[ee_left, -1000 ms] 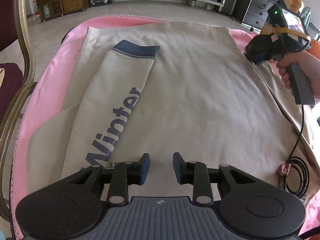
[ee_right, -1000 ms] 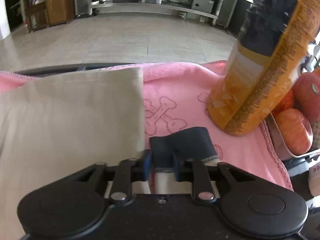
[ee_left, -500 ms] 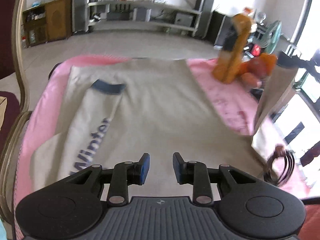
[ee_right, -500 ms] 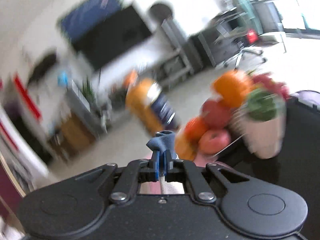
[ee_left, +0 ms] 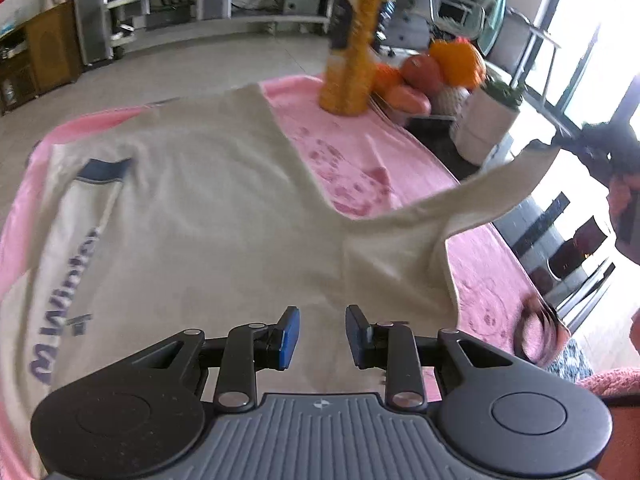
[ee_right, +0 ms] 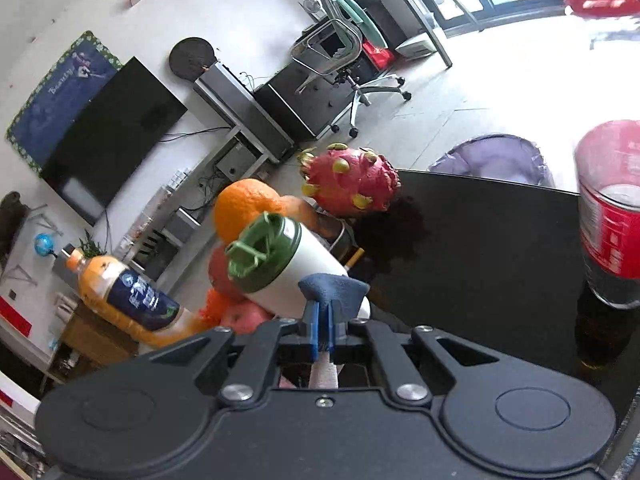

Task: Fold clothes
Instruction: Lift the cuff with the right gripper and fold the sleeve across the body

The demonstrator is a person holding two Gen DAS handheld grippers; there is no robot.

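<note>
- Since a second ago the right gripper (ee_right: 325,330) has swung up and away from the pink bone-print blanket (ee_left: 360,152), carrying the navy ribbed cuff (ee_right: 334,288) with it; its camera, which then looked along the blanket, now looks out over the room and the black tabletop (ee_right: 480,260)
- Right gripper: jaws pressed together on that navy cuff, which bunches above the blue pads; a strip of pale cloth hangs below them
- Left gripper (ee_left: 322,336): jaws apart with nothing between them, low over the near edge of the cream long-sleeved sweatshirt (ee_left: 208,216); whether the fingers touch the cloth I cannot tell, as the view is blurred by motion
- Cream sweatshirt: body spread flat on the pink blanket; the printed left sleeve (ee_left: 80,240), lettered "Winter" in blue, already lies folded in along the body with its navy cuff toward the far end; the plain right sleeve (ee_left: 480,200) is lifted off the blanket and stretches up to the right, clear of the tall orange juice bottle (ee_left: 352,48) and the fruit bowl (ee_left: 424,80)
- Progress, as I judge it: one sleeve is in, the other is mid-fold in the air; left to do seems to be laying this sleeve across the body and then folding the body itself, which is at full length
</note>
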